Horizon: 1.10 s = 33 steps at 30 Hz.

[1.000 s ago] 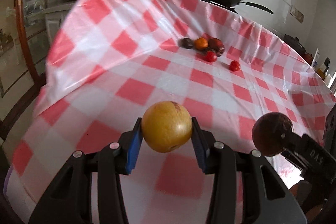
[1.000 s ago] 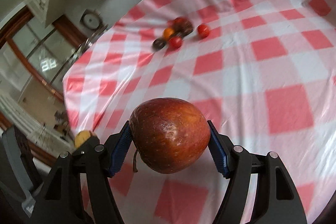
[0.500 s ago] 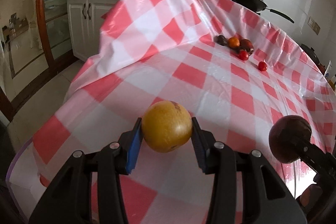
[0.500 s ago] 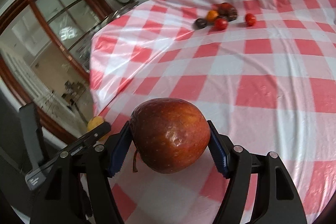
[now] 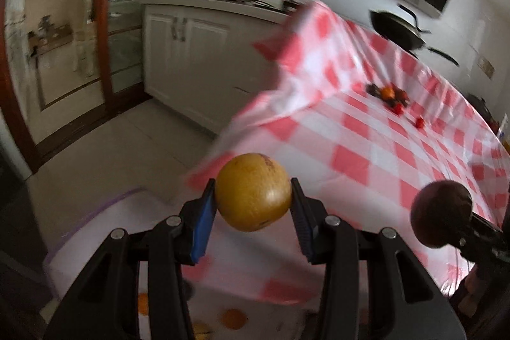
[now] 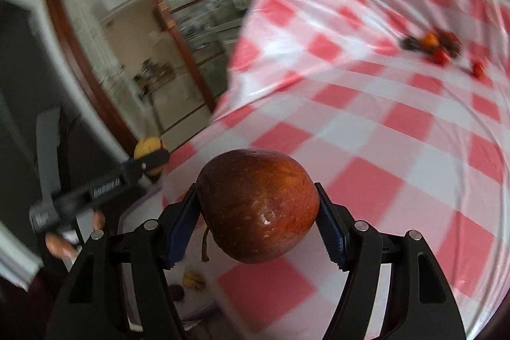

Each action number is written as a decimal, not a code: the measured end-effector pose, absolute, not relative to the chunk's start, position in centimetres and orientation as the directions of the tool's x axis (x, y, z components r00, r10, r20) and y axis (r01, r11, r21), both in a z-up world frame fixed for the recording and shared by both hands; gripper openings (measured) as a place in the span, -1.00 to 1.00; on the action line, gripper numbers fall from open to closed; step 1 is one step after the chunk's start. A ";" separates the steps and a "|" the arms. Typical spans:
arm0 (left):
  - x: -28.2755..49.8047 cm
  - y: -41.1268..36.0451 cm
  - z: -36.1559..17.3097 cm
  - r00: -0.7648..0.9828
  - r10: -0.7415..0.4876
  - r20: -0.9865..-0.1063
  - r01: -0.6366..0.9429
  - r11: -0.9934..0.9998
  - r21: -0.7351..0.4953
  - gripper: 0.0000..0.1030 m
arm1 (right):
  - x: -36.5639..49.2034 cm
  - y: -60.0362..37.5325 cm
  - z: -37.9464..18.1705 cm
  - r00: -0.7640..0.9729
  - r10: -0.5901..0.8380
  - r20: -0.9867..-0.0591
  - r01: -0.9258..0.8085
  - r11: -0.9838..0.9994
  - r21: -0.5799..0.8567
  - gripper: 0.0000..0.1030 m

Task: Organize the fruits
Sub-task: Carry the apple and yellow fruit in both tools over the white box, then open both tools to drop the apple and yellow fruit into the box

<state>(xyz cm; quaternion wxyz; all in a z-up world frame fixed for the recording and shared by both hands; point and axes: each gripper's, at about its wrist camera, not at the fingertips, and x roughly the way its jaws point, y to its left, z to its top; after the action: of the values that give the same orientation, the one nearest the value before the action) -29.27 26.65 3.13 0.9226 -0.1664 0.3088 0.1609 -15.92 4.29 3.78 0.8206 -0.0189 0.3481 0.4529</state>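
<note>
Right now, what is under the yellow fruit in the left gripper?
Below the yellow fruit is a pale bin beside the table, with orange fruits in it. The left gripper hides most of the bin's inside, so the rest cannot be seen.

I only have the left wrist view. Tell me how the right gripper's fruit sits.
Observer: The right gripper clamps a glossy red apple between both blue pads, with the stem hanging down.
Operator: Report what's beneath it.
Observer: A small yellowish fruit and a small dark fruit lie below it, both blurred.
Operator: Check behind my left gripper.
Observer: The person's fingers show under the handle of the left gripper, which holds the round yellow fruit.
</note>
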 end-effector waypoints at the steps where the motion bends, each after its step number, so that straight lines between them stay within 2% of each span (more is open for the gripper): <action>1: -30.0 27.5 3.2 0.753 0.213 -0.623 -0.420 0.884 -0.204 -0.13 | -16.6 4.9 3.8 0.334 0.737 -0.587 -0.775 0.569 0.273 0.32; 10: -35.2 34.2 1.2 0.657 0.339 -0.674 -0.583 0.795 -0.169 -0.13 | -22.0 10.1 3.0 0.191 0.761 -0.620 -0.896 0.393 0.207 0.32; 14: -35.4 35.9 -1.3 0.590 0.357 -0.725 -0.632 0.763 -0.139 -0.13 | -25.1 13.4 1.3 0.107 0.728 -0.677 -0.951 0.274 0.144 0.32; 18: -34.6 37.0 -4.3 0.511 0.343 -0.788 -0.648 0.756 -0.091 -0.12 | -27.5 17.0 -2.1 0.040 0.630 -0.776 -0.978 0.183 0.098 0.32; 21: -34.0 37.5 -7.3 0.403 0.336 -0.851 -0.660 0.751 -0.016 -0.12 | -28.5 19.5 -5.9 0.015 0.501 -0.865 -0.987 0.145 0.067 0.32; 24: -34.4 38.3 -10.2 0.325 0.270 -0.907 -0.668 0.744 -0.018 -0.12 | -29.2 21.0 -9.1 -0.008 0.375 -0.927 -0.992 0.112 0.054 0.32; 33: -33.2 39.0 -14.5 0.261 0.180 -0.948 -0.665 0.745 -0.042 -0.12 | -31.8 22.9 -14.2 -0.022 0.170 -0.985 -0.999 0.030 0.027 0.32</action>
<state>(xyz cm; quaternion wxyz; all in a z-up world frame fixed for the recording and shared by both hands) -33.17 39.03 -14.47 0.7616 -0.2244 0.5409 0.2774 -31.77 22.91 -14.19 0.5423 -0.4415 0.4698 0.5388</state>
